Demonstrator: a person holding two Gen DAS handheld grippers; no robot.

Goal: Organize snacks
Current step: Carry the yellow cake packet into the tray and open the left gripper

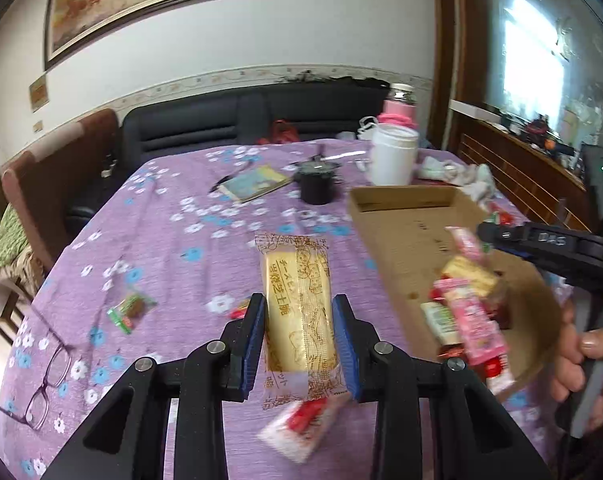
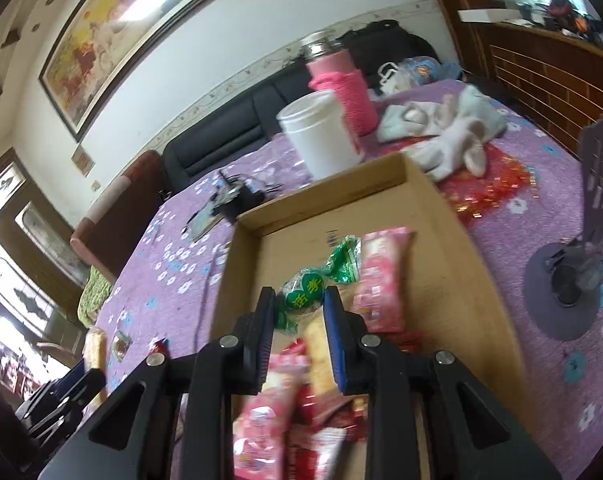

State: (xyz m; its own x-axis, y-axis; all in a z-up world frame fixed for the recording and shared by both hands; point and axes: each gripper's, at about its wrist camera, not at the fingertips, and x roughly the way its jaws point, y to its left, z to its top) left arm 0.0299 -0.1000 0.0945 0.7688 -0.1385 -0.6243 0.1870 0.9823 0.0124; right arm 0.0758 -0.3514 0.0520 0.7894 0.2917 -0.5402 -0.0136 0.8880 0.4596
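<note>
We see our right gripper (image 2: 298,312) holding a green candy (image 2: 306,294) over the cardboard box (image 2: 441,216); pink snack packs (image 2: 379,280) lie inside the box; a white jar (image 2: 321,136) stands just behind the box.

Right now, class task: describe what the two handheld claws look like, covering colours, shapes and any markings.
Both match. The left claw has black, angular plastic arms with triangular cut-outs, round silver pivot pins and blue ribbed pads on its fingers. The right claw is built the same way. Seen from the left wrist camera, the right claw's black body carries pale lettering, too blurred to read. No cables or sleeves show.
</note>
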